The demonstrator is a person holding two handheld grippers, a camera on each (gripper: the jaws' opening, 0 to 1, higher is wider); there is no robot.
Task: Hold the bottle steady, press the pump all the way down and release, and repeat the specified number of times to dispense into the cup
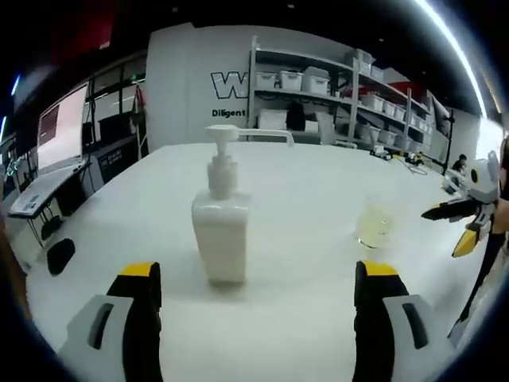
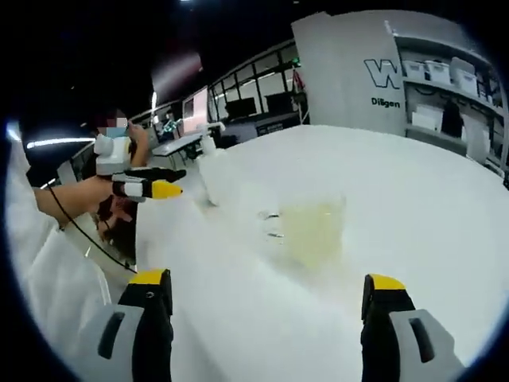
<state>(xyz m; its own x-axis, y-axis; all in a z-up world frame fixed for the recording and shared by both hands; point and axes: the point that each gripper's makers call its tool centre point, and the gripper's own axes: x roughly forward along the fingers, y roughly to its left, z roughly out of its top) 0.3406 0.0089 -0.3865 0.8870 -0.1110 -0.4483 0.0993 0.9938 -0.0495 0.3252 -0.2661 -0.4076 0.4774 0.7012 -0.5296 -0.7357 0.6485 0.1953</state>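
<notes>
A big workshop room with storage shelves point(image 1: 350, 95) against the back wall, and a wide white desk point(image 1: 302, 207) in front of them. On the desk stands a white pump bottle point(image 1: 220, 215), upright, its nozzle pointing towards the shelves' side. Beside it, a little apart, sits a clear plastic cup point(image 1: 374, 225) holding a shallow pool of pale yellowish liquid. Past the cup, away from the bottle, the right hand-held gripper point(image 1: 447, 227) hovers with its yellow-tipped jaws spread and nothing between them. The left hand-held gripper point(image 1: 258, 274) faces the bottle, jaws wide apart and empty, the bottle standing beyond them untouched. Nothing lies between bottle and cup.
</notes>
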